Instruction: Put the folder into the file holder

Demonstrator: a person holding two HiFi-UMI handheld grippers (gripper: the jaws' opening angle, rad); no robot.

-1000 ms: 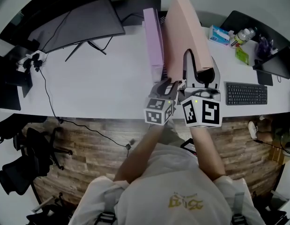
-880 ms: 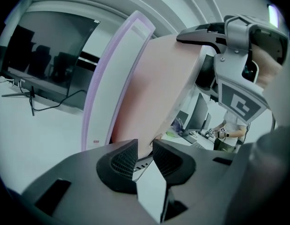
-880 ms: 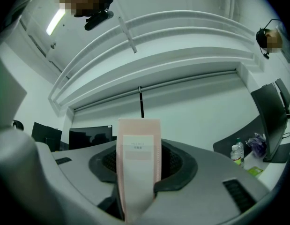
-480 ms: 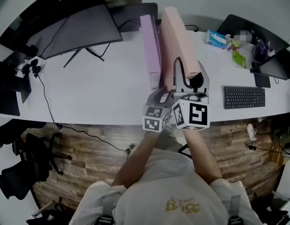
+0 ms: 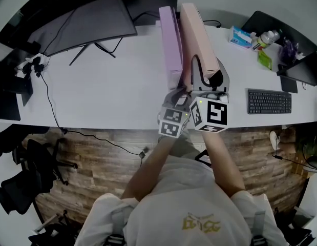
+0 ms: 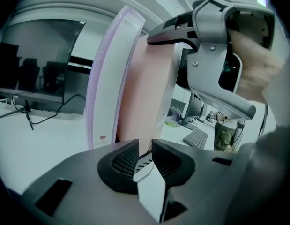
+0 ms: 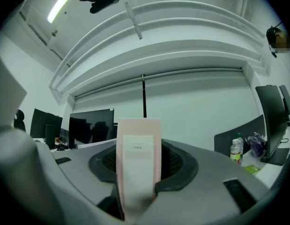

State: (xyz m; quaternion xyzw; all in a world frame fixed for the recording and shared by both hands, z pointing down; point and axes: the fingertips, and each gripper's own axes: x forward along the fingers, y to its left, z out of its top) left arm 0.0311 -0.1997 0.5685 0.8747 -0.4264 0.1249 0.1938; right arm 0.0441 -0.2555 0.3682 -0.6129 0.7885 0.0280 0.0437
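A salmon-pink folder (image 5: 196, 35) stands on edge on the white desk (image 5: 107, 91), right beside an upright lilac folder (image 5: 171, 40). My right gripper (image 5: 207, 81) is shut on the pink folder's near spine. In the right gripper view, that labelled spine (image 7: 137, 172) fills the gap between the pads of the right gripper (image 7: 137, 161). My left gripper (image 5: 181, 97) sits just left of it. In the left gripper view, the left gripper (image 6: 145, 151) is shut on a thin white slotted panel (image 6: 152, 184), apparently the file holder's wall. The pink folder (image 6: 149, 88) and lilac folder (image 6: 107, 78) rise behind it.
A dark monitor (image 5: 81, 24) with cables stands at the back left. A black keyboard (image 5: 268, 101) lies to the right, with a tissue pack (image 5: 240, 36) and a bottle (image 5: 265, 39) behind it. An office chair (image 5: 25, 183) stands on the wooden floor at lower left.
The right gripper has come down with the pink folder, which now stands lower and close against the lilac folder. The left gripper has stayed in place.
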